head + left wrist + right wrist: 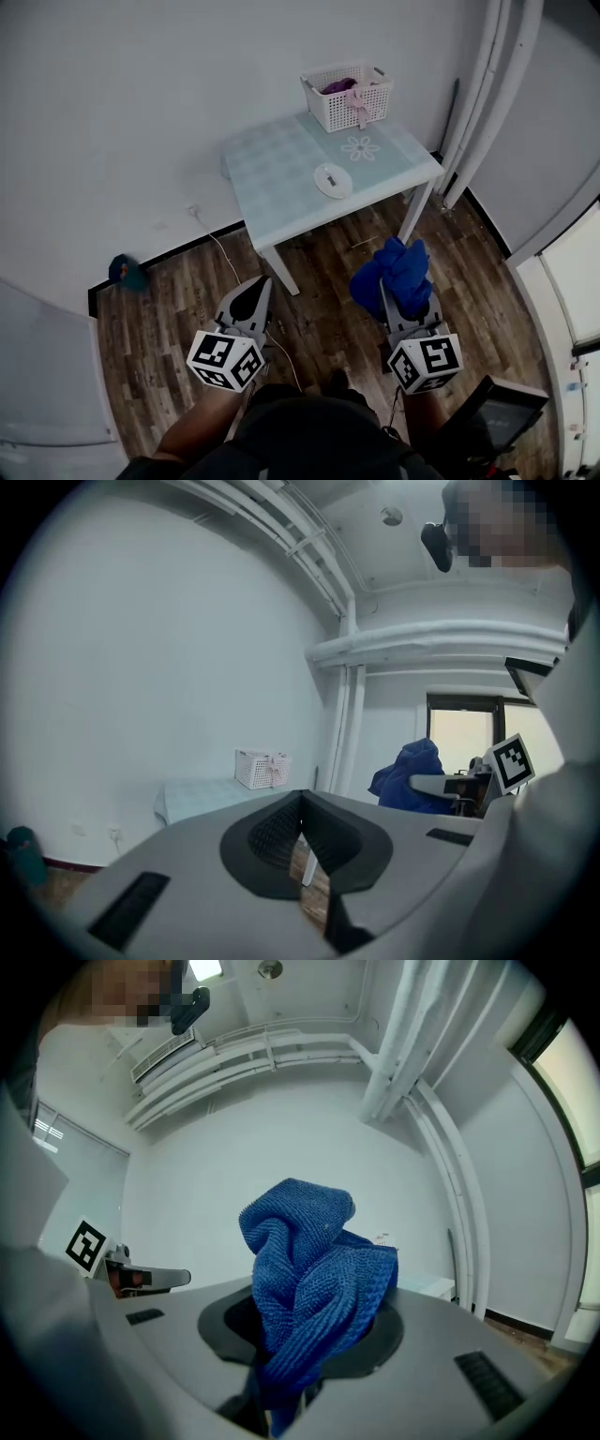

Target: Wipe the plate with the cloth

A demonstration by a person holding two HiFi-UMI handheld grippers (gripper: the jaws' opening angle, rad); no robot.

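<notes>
A small white plate lies near the front edge of the pale green table. My right gripper is shut on a bunched blue cloth, which fills the right gripper view as a blue cloth rising out of the jaws. My left gripper is shut with nothing in it, its jaws pressed together in the left gripper view. Both grippers hang over the wooden floor, short of the table. The blue cloth shows at the right of the left gripper view.
A white basket with purple and pink fabric stands at the table's back right. White pipes run down the wall right of the table. A cable trails over the floor, and a teal and blue object lies by the wall at left.
</notes>
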